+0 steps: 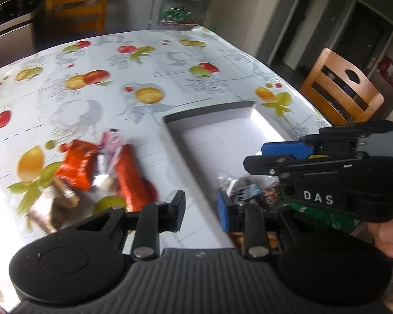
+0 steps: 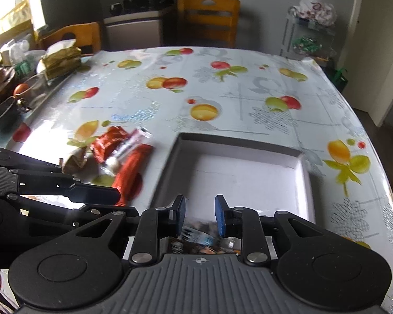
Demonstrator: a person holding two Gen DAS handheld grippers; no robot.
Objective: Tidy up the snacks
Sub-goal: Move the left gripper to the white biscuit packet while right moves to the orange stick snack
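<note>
— Ready for the next snack? Where to look first?

— Look left of the box (image 1: 170, 128). Find there the loose pile on the table (image 1: 144, 60): a red packet (image 1: 77, 164), a long red bar (image 1: 133, 183), a pink wrapper (image 1: 112, 141) and something brown, too blurred to name. All lying close together, some overlapping.

— And inside the box?

— Only a few packets (image 2: 199, 235) in the near corner, just under the right tongs (image 2: 199, 216). Plenty of bare white floor behind them.

— Holding anything now?

— No. Note the left tongs (image 1: 201, 210): parted a little, nothing between the pads. Same for the right tongs: parted slightly, empty, hanging above the near packets without touching them.

— So how to do the step well?

— Probably best to send the left tongs, being nearer to the pile. Spread them wider before coming down. Take the long red bar first, because of lying nearest to the box and partly free. Pinch across the narrow side, not along the length.

— Any risk?

— Yes: dragging the pink wrapper along, or catching two things at once. Come down from above, close gently, lift a little, then check for one piece only.

— And where to place?

— Lay flat beside the packets already there, not on top. Keep the right tongs out of the way, clear of the box wall.
</note>
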